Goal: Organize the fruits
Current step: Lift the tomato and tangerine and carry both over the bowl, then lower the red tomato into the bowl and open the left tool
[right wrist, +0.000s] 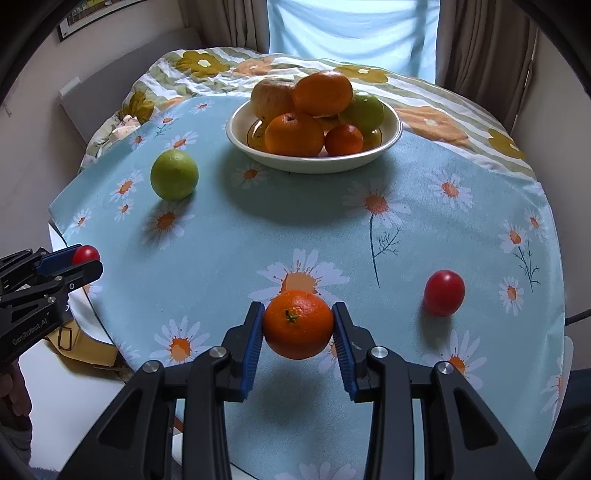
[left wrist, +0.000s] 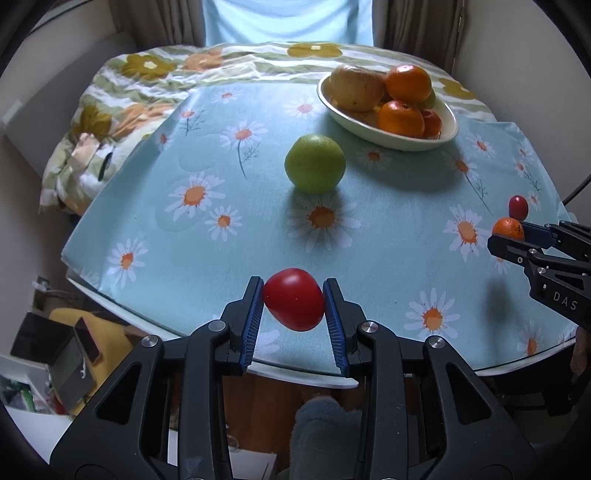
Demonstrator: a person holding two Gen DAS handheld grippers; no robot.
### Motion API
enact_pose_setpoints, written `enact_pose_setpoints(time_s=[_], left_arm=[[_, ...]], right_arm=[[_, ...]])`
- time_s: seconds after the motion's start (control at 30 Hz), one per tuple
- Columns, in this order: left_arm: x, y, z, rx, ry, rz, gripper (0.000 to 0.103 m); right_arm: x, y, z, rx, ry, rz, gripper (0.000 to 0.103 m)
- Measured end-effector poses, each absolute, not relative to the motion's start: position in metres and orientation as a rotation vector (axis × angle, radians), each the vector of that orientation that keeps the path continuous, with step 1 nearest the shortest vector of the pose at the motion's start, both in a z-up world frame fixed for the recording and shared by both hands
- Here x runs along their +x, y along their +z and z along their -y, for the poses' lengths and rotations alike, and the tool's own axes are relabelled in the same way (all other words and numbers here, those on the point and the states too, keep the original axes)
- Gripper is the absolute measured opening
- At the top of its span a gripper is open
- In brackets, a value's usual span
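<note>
Two hand-held grippers (left wrist: 294, 304) (right wrist: 298, 325) clamping tomato (left wrist: 294, 304) and mandarin (right wrist: 297, 324); lime (right wrist: 174, 174) before bowl (right wrist: 391, 138)

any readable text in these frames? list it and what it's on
"DAS": printed in white on the black body of the right gripper, left wrist view.
"GenRobot.AI": printed on the black body of the left gripper, right wrist view; small and slightly blurred.
Framed picture on the wall, upper left of the right wrist view: too small to read.

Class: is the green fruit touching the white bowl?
Apart. The left wrist view shows bare tablecloth between the green fruit and the white bowl.
</note>
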State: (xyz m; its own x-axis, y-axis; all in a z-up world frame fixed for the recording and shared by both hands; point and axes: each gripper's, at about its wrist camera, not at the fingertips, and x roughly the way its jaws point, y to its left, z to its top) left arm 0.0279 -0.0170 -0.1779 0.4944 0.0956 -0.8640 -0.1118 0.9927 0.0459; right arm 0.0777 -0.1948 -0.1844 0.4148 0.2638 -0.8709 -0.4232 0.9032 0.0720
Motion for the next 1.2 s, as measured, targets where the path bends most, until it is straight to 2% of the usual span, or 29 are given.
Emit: enact_pose_setpoints(time_s=[0.6,0.9,1.2], left_arm=[[0.082,-0.089,0.032,-0.018,0.040,-0.867,0.038],[0.138,-0.086,0.036,-0.010,-0.048,-0.866,0.038],[0.198,-0.109,0.043,0.016,-0.160,-0.923,0.038]], right_arm=[[0.106,-0.114,0.205,-0.127,0.463,-0.966,0.034],[0.137,-0.095,0.208,-0.091,0.402,-0.940,0.034],[0.171,-0.100,0.213,-0.034,0.308,-0.956,0.034]])
